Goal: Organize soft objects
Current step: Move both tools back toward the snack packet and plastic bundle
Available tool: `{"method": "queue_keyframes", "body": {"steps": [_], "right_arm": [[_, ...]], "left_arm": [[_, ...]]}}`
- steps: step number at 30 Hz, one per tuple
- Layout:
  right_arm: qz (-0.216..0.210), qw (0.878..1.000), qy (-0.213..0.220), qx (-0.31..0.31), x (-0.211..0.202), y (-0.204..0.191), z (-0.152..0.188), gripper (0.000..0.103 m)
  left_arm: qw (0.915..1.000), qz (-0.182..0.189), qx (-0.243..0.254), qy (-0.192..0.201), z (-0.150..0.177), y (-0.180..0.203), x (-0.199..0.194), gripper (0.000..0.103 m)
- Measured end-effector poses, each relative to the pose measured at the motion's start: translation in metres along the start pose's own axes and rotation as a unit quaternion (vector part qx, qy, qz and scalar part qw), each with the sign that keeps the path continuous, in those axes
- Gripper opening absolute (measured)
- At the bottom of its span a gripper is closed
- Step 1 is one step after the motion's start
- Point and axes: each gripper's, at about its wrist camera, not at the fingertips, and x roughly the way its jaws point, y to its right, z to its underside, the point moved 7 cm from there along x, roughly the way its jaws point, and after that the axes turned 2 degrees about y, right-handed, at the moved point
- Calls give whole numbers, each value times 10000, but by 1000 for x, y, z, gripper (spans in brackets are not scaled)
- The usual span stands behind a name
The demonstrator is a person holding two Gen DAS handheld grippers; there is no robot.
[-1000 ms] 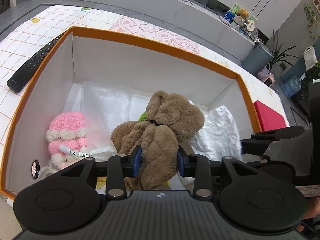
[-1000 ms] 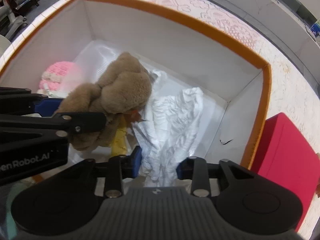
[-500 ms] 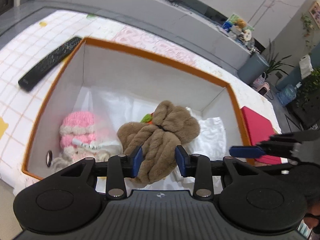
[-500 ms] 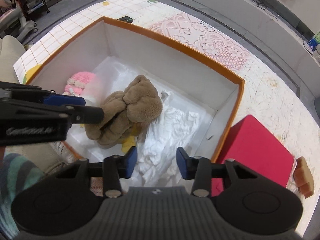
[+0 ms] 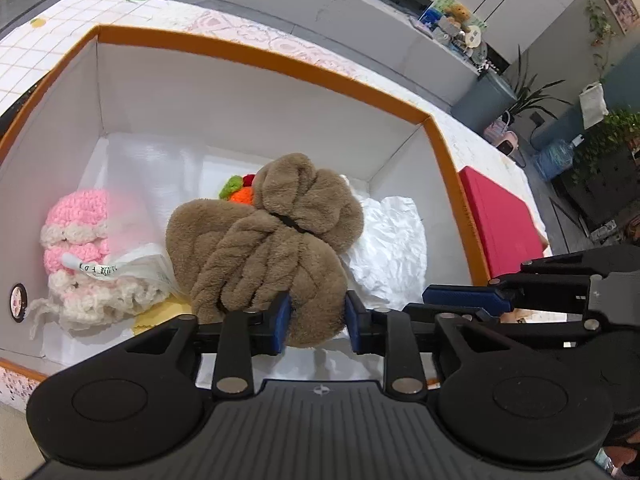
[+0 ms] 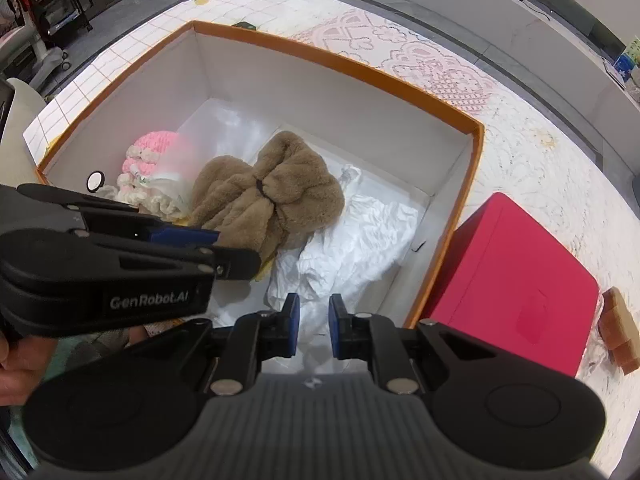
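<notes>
A brown plush bundle (image 5: 272, 248) tied with a black band lies in the middle of the orange-rimmed white box (image 5: 280, 68). My left gripper (image 5: 316, 322) is open, its blue pads on either side of the bundle's near end. The bundle also shows in the right wrist view (image 6: 268, 200), inside the box (image 6: 340, 60). A pink and white crochet piece (image 5: 76, 248) lies at the box's left, partly under a clear bag. My right gripper (image 6: 312, 326) is open and empty above the box's near edge, over crumpled white paper (image 6: 352, 236).
A red box (image 6: 516, 292) stands on the table right of the orange box. An orange and green knit item (image 5: 238, 192) peeks out behind the plush bundle. A brown block (image 6: 620, 328) lies at the far right. A long counter (image 5: 280, 4) runs behind the table.
The left gripper moved back down toward the plush bundle, which now sits between its open pads. The right gripper's jaws narrowed and it stayed raised over the white paper.
</notes>
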Motion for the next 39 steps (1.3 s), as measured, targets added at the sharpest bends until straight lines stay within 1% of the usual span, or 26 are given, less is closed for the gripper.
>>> {"method": "queue_keyframes", "body": {"steps": [1,4,5,8,11,14,15,16,17,21,23,25,28,31,33,35,37,38,39], "right_arm": [[-3,10000,24,9,1,0,0,13],[-26,9999,103,66,-4,1,1,13],[-46,9999,132,94,-6,1,2,14],[-78,9995,261,169,-19,2,5,14],[-122,9983,488,282,-40,5,8,19],[-142,9964,744,382,-63,10,16,21],[-140,9957,817,401,-71,13,21,21],[-139,9950,892,436,-79,16,26,26],[-144,9941,956,485,-86,20,32,33],[1,9896,1217,768,-112,42,65,36],[98,9870,1341,881,-120,55,83,36],[183,9847,1375,1051,-123,68,102,37],[248,9822,1231,1398,-120,89,130,38],[302,9779,1033,1791,-114,115,157,40],[340,9746,935,2006,-109,130,172,42],[413,9721,858,2143,-105,142,186,44],[504,9703,769,2235,-100,152,197,47],[550,9693,721,2286,-99,159,204,48],[608,9680,675,2341,-97,165,209,49]], "left_arm": [[10000,-2,3,38,0,-1,-4,34],[9997,-126,118,175,0,4,-18,45],[9992,-201,218,257,0,6,-25,48],[9964,-389,581,473,2,18,-43,52],[9928,-522,838,683,6,30,-60,52],[9867,-588,1131,1007,14,50,-81,52],[9848,-577,1215,1098,17,56,-87,52],[9830,-547,1302,1177,21,64,-93,52],[9816,-518,1360,1238,24,71,-97,52],[9765,-309,1605,1407,41,104,-106,52],[9743,-201,1747,1409,51,121,-105,52],[9718,-124,1883,1413,60,137,-99,52],[9696,-19,2055,1328,73,158,-85,52],[9708,119,2138,1085,86,176,-61,52],[9699,223,2227,956,93,186,-48,52],[9664,309,2418,816,98,199,-33,52],[9606,343,2677,669,103,214,-17,52],[9586,354,2756,630,106,219,-11,56],[9557,378,2861,580,108,226,-4,64]]}}
